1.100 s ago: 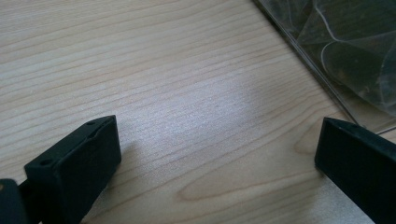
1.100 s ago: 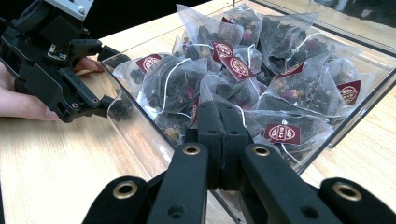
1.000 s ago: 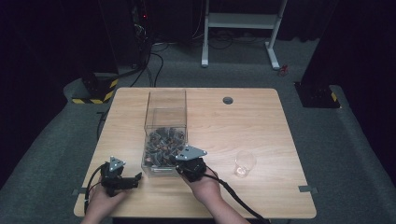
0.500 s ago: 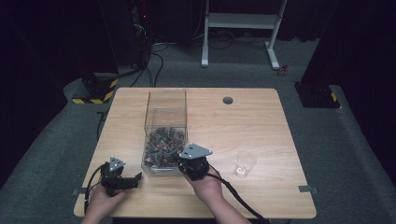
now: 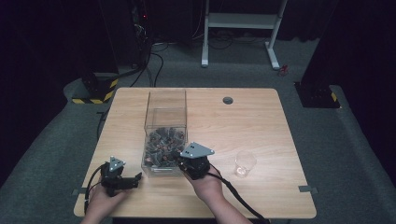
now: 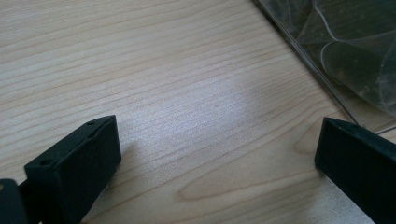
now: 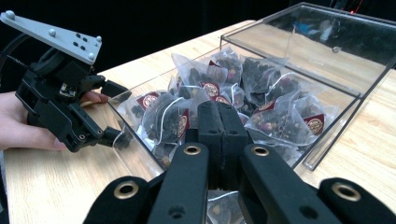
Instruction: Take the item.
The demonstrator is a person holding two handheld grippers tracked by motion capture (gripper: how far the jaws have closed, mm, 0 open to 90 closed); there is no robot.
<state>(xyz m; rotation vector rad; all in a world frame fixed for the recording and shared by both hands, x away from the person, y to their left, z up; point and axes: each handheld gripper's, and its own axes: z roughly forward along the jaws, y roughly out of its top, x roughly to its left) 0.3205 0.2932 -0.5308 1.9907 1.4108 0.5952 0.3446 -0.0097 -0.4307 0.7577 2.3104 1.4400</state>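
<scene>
Two black tongs, left tongs (image 5: 136,178) and right tongs (image 7: 219,122), each with a grey three-cornered plate, brass-ringed screw holes and a black cable.

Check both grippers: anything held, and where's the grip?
Left gripper: jaws open over bare table, nothing held. Right gripper: jaws shut above the tea bags in the clear box; no bag visibly pinched.

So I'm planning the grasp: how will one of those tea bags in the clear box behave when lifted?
Probably very light and floppy: each tea bag is a thin see-through mesh pouch with loose dried bits inside. Likely to snag too, since strings and paper tags cross between neighbours in the clear box, so a second one may come along. The right gripper, shut above the pile, should pinch gently.
</scene>
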